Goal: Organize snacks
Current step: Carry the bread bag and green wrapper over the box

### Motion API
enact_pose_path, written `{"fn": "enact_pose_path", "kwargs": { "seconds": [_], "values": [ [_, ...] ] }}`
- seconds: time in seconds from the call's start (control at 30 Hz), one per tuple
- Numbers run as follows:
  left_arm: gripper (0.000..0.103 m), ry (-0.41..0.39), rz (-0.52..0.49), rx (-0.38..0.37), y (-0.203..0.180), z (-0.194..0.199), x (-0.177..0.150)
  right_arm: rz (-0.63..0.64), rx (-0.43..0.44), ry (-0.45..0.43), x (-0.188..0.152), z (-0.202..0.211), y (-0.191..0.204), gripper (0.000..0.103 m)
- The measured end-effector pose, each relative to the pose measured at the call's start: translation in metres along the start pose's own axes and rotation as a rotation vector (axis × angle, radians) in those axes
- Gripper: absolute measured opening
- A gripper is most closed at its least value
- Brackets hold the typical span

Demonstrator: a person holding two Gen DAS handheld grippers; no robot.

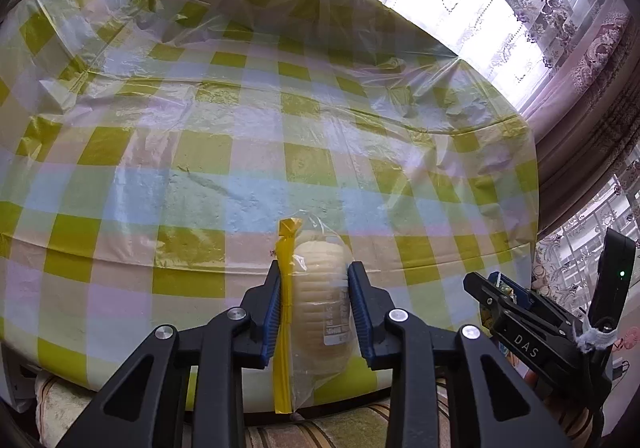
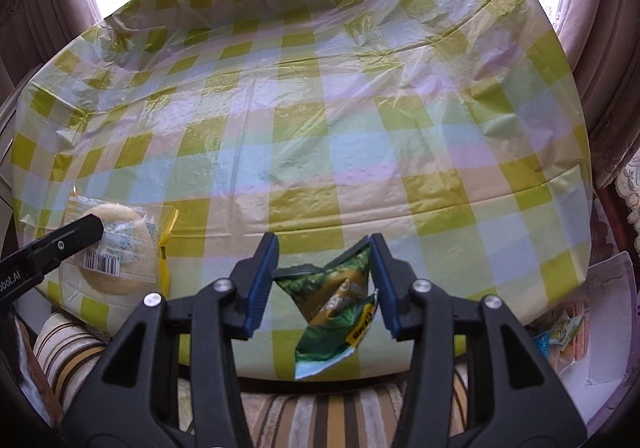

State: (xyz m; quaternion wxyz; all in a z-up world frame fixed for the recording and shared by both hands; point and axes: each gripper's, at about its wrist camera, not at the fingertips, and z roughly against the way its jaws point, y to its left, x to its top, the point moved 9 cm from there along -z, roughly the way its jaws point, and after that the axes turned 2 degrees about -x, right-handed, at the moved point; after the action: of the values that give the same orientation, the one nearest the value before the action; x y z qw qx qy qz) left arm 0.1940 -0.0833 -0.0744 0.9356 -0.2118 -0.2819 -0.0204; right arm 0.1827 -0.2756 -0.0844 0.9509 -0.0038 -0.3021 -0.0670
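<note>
L gripper (image 1: 313,272): jaws clenched on clear bag (image 1: 316,308) w/ pale ridged cake inside, yellow seal strip on left; held above near counter edge.
R gripper (image 2: 324,244): jaws grasping green snack pouch (image 2: 334,304), crumpled, tilted, hanging over near edge.
Counter (image 2: 320,119): checked yellow plastic cover, wrinkled; mid and far part bare, open room.
Near right, below counter: clear box (image 2: 600,328) w/ small snack packs.
Far: curtains (image 1: 580,47), window.
</note>
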Motion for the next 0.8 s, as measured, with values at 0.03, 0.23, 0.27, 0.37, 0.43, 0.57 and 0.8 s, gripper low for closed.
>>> {"fn": "enact_pose_path", "kwargs": {
  "seconds": [0.03,0.23,0.27,0.37,0.43,0.57,0.8],
  "values": [
    [0.032,-0.002,-0.005,0.002,-0.002,0.001,0.001,-0.002,-0.007,-0.004,-0.001,0.004,-0.006,0.050],
    [0.032,-0.003,-0.035,-0.046,-0.028,0.005,0.007,-0.034,-0.056,-0.015,-0.010,0.024,-0.053,0.050],
    [0.032,0.001,-0.046,-0.068,-0.038,0.006,0.008,-0.036,-0.067,-0.015,-0.012,0.027,-0.062,0.050],
    [0.032,0.009,-0.100,-0.117,-0.072,0.004,0.009,-0.046,-0.111,-0.015,-0.017,0.036,-0.092,0.050],
    [0.032,0.024,-0.136,-0.159,-0.098,-0.001,0.009,-0.063,-0.142,-0.014,-0.020,0.044,-0.116,0.050],
    [0.032,0.073,-0.223,-0.235,-0.155,-0.014,-0.001,-0.105,-0.215,-0.015,-0.027,0.061,-0.163,0.050],
    [0.032,0.223,-0.356,-0.410,-0.260,-0.048,-0.047,-0.194,-0.330,0.006,-0.053,0.081,-0.240,0.050]
  ]
}}
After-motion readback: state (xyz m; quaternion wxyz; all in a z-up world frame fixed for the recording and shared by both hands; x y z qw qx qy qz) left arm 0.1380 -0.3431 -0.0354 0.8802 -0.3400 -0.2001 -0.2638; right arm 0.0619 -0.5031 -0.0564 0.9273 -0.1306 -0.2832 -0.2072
